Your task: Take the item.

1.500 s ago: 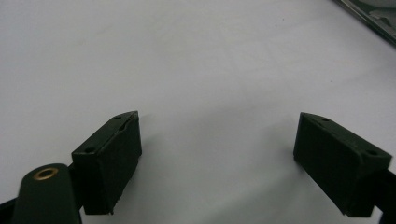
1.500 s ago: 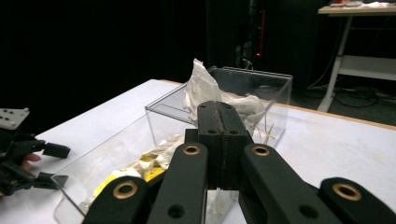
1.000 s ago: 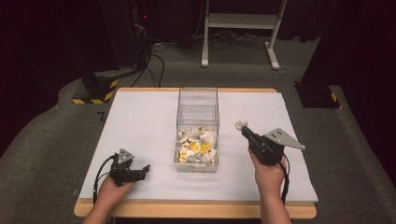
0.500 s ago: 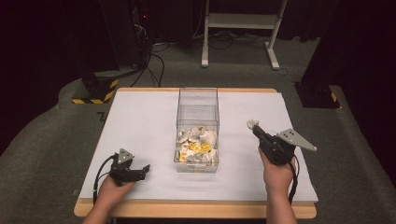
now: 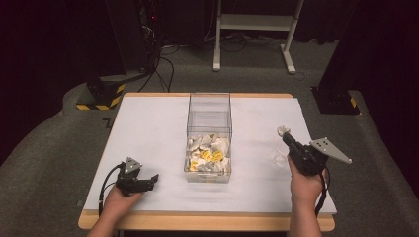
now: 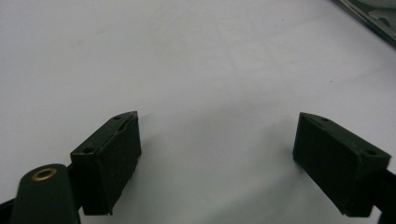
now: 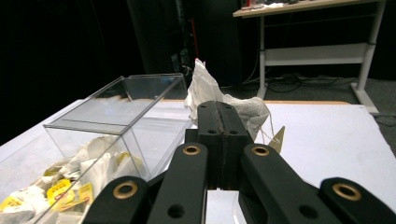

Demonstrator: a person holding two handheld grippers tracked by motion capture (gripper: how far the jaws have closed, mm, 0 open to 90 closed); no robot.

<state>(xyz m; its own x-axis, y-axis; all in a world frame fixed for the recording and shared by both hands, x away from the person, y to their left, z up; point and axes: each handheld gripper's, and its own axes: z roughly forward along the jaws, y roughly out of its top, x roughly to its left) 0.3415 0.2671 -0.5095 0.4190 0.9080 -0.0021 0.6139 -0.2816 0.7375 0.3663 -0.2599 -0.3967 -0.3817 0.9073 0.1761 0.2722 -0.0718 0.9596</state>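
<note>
The right gripper (image 7: 219, 109) pinches a white tea bag (image 7: 205, 88), raised right of the clear box (image 5: 209, 133) of tea bags with yellow tags (image 5: 213, 156), their writing unreadable. The left gripper (image 6: 217, 149), spread, rests on the white table (image 5: 148, 128) near left.

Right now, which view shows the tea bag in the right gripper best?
The right gripper view: the tea bag sits close up, pinched between the shut fingers, its white paper and string plain. The high view shows it as a small pale speck at the right gripper tip. The left gripper view looks at bare table.
</note>
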